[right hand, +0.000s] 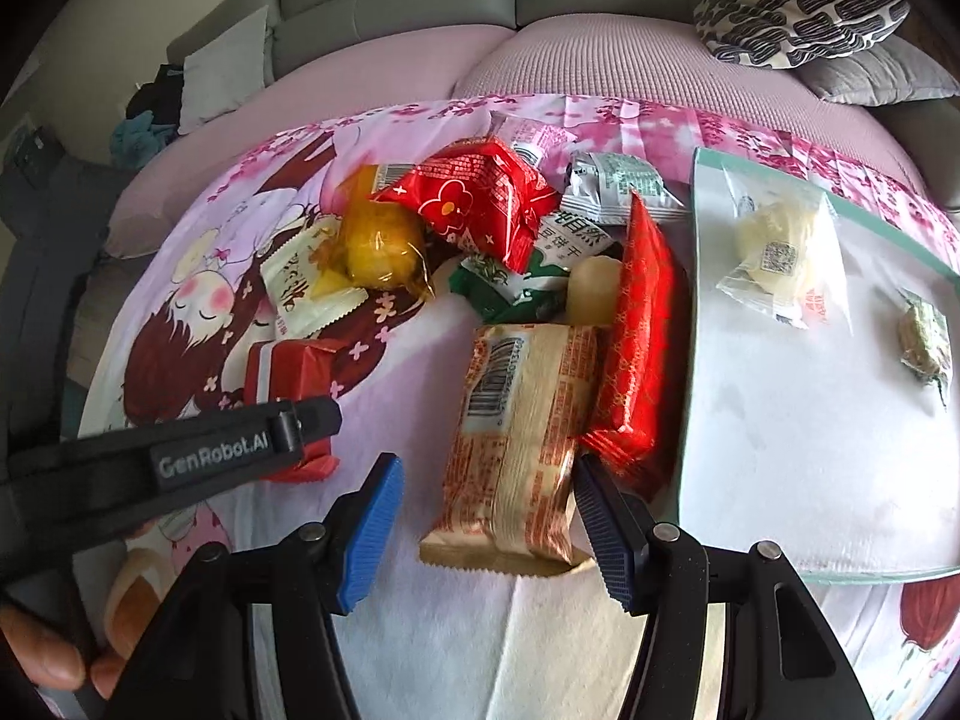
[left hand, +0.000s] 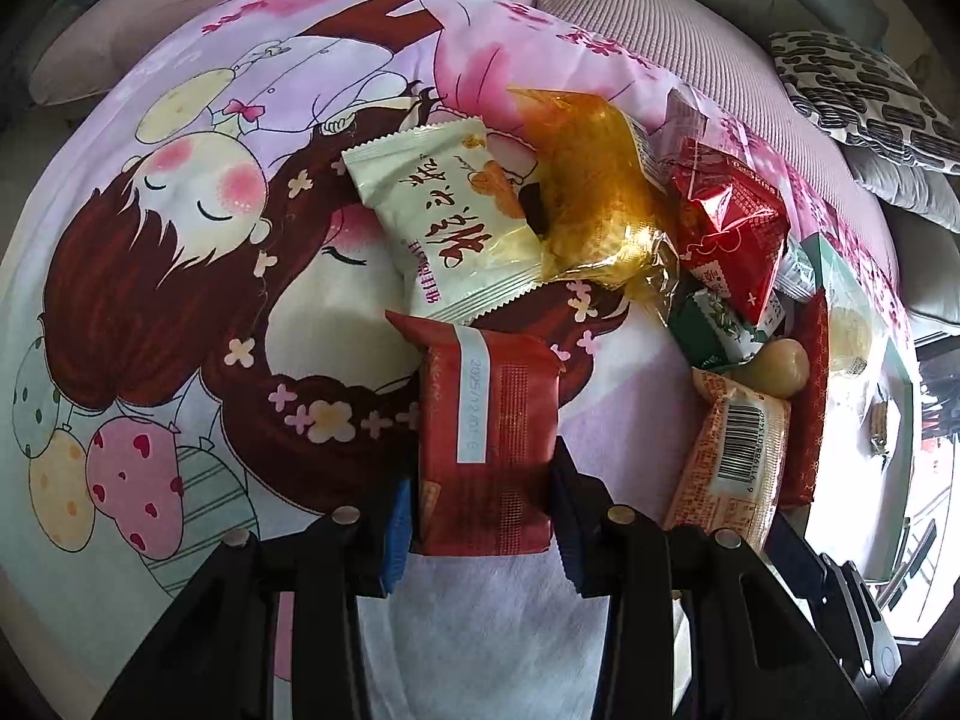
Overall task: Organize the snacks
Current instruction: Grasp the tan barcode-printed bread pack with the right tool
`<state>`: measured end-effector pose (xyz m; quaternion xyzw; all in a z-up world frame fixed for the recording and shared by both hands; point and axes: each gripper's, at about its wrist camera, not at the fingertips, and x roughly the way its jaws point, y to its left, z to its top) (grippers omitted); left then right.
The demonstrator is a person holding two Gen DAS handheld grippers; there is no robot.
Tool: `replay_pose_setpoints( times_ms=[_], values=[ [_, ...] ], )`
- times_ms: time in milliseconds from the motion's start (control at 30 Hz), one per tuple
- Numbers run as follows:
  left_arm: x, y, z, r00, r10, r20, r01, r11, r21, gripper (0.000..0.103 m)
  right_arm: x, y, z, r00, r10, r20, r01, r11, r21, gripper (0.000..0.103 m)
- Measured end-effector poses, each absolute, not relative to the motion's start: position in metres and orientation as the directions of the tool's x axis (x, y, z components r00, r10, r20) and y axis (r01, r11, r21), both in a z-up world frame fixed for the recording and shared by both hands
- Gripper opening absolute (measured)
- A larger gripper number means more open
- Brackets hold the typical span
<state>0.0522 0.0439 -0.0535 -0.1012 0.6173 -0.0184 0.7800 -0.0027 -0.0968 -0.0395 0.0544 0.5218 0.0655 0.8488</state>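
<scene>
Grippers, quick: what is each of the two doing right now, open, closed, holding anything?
Left gripper: closed on the dark red snack packet.
Right gripper: open, straddling the beige barcode packet, not yet gripping it.

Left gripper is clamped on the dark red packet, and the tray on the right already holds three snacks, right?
Not quite: the tray holds two snacks, not three, as the right wrist view shows. The left gripper is indeed clamped on the dark red packet.

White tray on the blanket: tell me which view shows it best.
The right wrist view: the white tray fills its right side, showing two wrapped snacks on it. The left wrist view catches only a squeezed sliver at the right edge.
</scene>
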Motion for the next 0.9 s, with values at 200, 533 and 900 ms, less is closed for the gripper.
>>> replay_pose_setpoints(
  times_ms=[200, 533, 900],
  values=[
    [0.057, 0.040, -0.055, 0.234, -0.141, -0.962, -0.086, 0.983, -0.165, 0.042, 0.009, -0.090, -0.049, 0.431, 0.153, -0.889, -0.051, 0.988, 0.145, 0.062],
    [0.060, 0.036, -0.058, 0.238, -0.117, -0.964, -0.082, 0.987, -0.140, 0.042, 0.017, -0.080, -0.064, 0.410, 0.089, -0.908, -0.072, 0.995, 0.065, 0.060],
    [0.058, 0.040, -0.057, 0.245, -0.121, -0.962, -0.087, 0.985, -0.146, 0.042, 0.016, -0.081, -0.062, 0.434, 0.083, -0.897, -0.072, 0.996, 0.057, 0.049]
  ],
)
